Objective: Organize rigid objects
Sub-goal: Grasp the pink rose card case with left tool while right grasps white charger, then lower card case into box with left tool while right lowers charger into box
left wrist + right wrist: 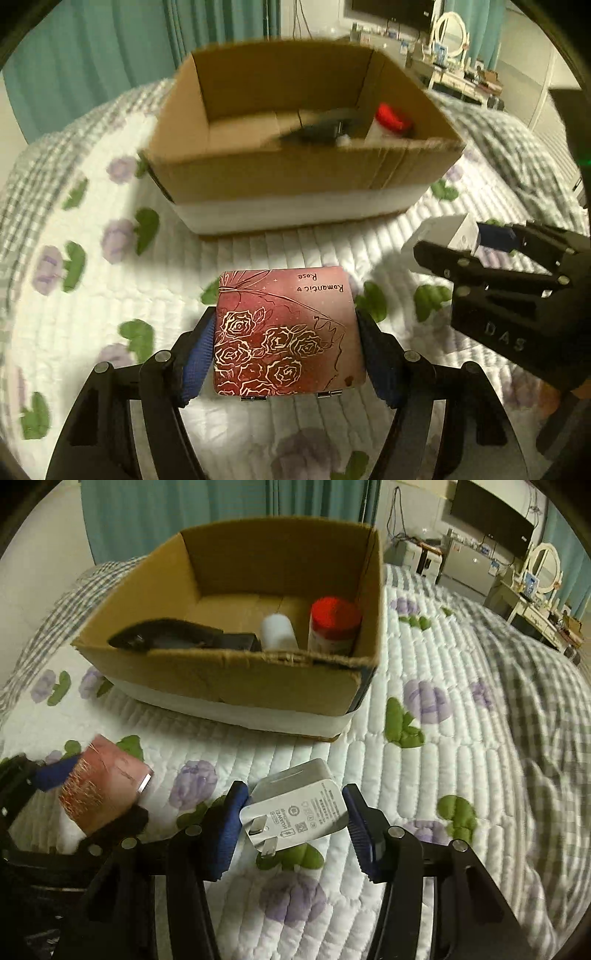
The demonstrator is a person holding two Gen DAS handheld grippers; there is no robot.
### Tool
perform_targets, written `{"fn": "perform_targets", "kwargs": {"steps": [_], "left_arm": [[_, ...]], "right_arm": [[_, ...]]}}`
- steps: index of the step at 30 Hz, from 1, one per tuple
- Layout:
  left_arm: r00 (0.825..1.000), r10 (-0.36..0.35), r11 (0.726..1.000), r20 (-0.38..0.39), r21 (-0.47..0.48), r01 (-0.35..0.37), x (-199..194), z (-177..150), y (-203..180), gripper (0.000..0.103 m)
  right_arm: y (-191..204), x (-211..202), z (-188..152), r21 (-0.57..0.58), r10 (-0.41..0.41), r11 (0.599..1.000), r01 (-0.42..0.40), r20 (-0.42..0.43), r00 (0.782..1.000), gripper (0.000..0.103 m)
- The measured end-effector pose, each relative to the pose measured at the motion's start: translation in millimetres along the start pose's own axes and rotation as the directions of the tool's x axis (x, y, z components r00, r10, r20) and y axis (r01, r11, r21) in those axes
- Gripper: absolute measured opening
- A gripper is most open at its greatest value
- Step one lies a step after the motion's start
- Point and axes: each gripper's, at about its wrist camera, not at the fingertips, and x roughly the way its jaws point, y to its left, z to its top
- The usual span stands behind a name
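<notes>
While left gripper [286,354] clamps "Romantic Rose" tin [286,332], right gripper [293,827] pinches HUAWEI charger [295,808].

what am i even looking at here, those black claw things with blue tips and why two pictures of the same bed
Those claws are hand-held grasping tools: a person carries one in each hand, and each has a fisheye camera looking forward along its two fingers. So you get two views of one scene.

The left wrist view shows the left tool closed on a red rose-print tin. The right wrist view shows the right tool gripping a white Huawei charger plug. Each tool also appears at the edge of the other's picture.

Both hover over a floral quilt on a bed. Ahead sits an open cardboard box already holding a red-capped bottle, a white cylinder and a dark object I cannot identify.
</notes>
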Motion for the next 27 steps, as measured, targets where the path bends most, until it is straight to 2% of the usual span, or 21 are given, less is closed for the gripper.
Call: {"fn": "perform_targets", "kwargs": {"steps": [6,9,15,21,27], "left_arm": [[0.995,-0.005,1.0,0.102,-0.003,0.006,-54,0,6,0.072],[0.988,-0.008,1.0,0.156,-0.003,0.008,-70,17,1,0.072],[0.966,-0.001,1.0,0.26,0.016,-0.003,-114,52,8,0.072],[0.946,0.021,0.999,0.323,0.017,-0.028,-129,88,16,0.073],[0.939,0.054,0.997,0.341,0.026,-0.067,-109,128,20,0.073]], "right_arm": [[1,-46,8,-0.002,-0.013,1.0,0.014,0.058,0.998,0.052],[4,-76,15,-0.005,-0.019,1.0,0.02,0.104,0.994,0.052],[19,-129,51,-0.01,-0.023,1.0,0.025,0.205,0.979,0.052],[19,-166,93,-0.01,-0.026,0.999,0.031,0.303,0.953,0.052],[21,-158,128,-0.013,-0.024,0.999,0.03,0.323,0.946,0.052]]}}
